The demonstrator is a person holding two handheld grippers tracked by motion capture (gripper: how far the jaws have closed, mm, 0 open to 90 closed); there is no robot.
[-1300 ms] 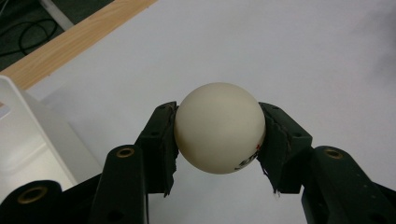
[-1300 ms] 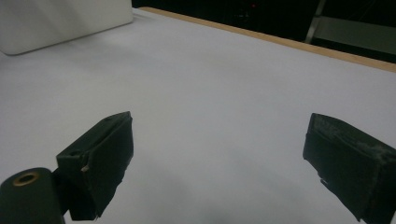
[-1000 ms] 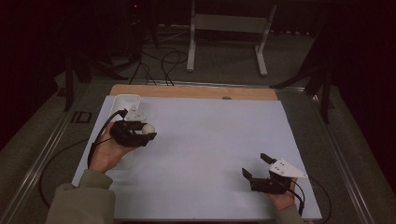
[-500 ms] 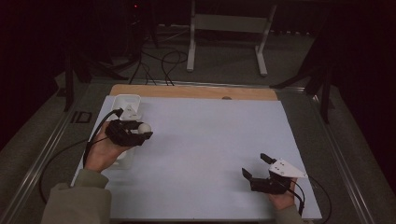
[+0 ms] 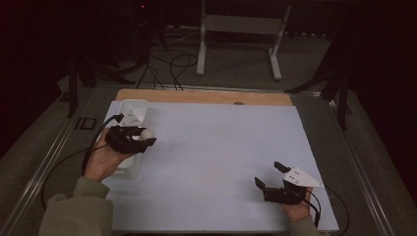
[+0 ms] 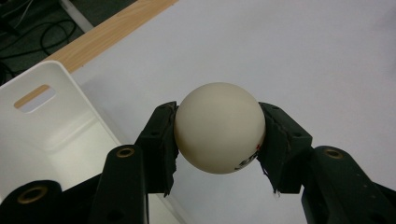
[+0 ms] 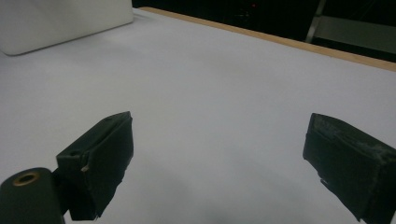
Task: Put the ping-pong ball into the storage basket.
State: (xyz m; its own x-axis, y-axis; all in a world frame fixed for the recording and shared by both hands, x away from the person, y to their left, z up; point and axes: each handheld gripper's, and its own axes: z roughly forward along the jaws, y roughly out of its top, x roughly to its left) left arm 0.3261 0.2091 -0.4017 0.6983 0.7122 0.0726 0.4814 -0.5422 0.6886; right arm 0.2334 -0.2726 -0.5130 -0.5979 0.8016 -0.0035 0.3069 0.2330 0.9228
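Left claw (image 5: 145, 138) clamped on a cream-white ball (image 5: 147, 133), pads pressed against the ball's two sides. In the left gripper view, same ball (image 6: 219, 127) pinched squarely between the two black pads (image 6: 163, 144), with a small dark and red print low on its right side. Ball held clear of the surface, over the right-hand edge of a white bin (image 5: 134, 109) at the far left of the bench (image 5: 221, 147). Bin long and narrow, open at the top, standing along the left edge of the pale sheet that covers the bench; in the left gripper view, bin wall (image 6: 42, 121) with a slot handle cut through it, just left of the ball and below it. Left hand (image 5: 103, 160) wrapped round the gripper body, sleeve coming in from the bottom left, black cable looping off to the side.

Right claw (image 5: 268, 177) resting near the front right of the bench, well apart from ball and bin, jaws spread wide with nothing between them. In the right gripper view, right claw (image 7: 219, 163) pointed across bare sheet toward the bin's white side (image 7: 60, 23) at far left. Strip of bare wood along the bench's far edge (image 5: 206, 97).
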